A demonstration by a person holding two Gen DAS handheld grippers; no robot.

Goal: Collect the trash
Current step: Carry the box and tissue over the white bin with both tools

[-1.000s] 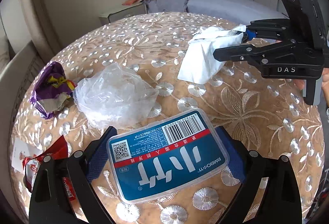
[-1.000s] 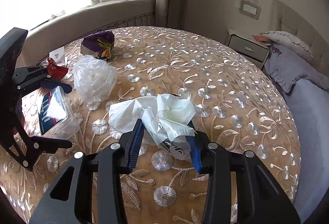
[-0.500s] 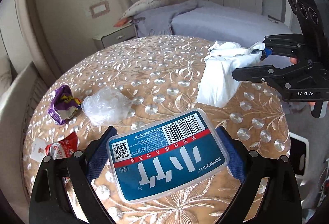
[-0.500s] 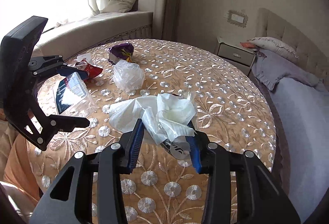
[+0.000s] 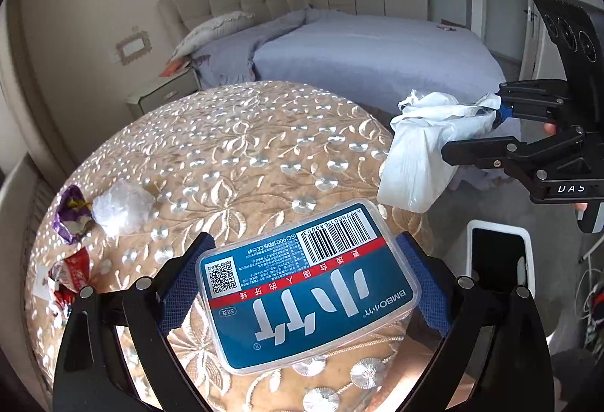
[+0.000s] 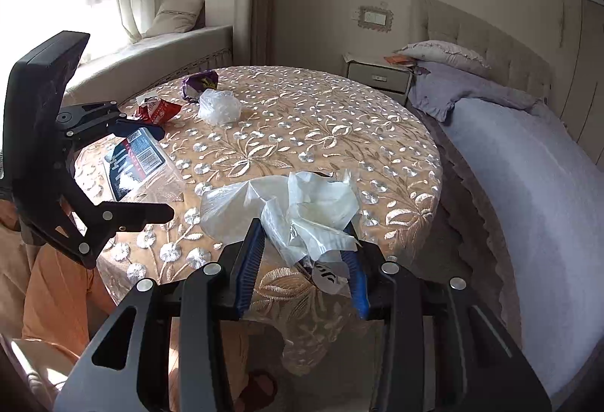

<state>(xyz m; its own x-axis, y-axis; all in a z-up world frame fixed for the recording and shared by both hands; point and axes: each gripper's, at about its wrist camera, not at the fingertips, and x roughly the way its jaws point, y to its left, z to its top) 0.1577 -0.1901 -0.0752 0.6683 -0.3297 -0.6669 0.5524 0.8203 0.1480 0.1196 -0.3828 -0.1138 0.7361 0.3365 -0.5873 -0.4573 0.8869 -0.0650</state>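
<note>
My left gripper (image 5: pixel 302 253) is shut on a clear plastic box with a blue label (image 5: pixel 307 285), held above the near edge of the round table (image 5: pixel 234 147). It also shows in the right wrist view (image 6: pixel 134 157). My right gripper (image 6: pixel 304 246) is shut on a crumpled white plastic bag (image 6: pixel 302 204), held above the table's edge; the bag hangs at the right in the left wrist view (image 5: pixel 422 155). On the table lie a clear plastic wad (image 5: pixel 120 204), a purple wrapper (image 5: pixel 70 212) and a red wrapper (image 5: pixel 70 276).
A white bin with a dark opening (image 5: pixel 498 261) stands on the floor to the right of the table. A bed (image 5: pixel 377 57) and a nightstand (image 6: pixel 377 76) lie beyond the table. A window seat (image 6: pixel 151 49) curves behind it.
Both grippers have risen and pulled back from the table with the box and the bag; the table looks smaller and the floor bin has come into view.
</note>
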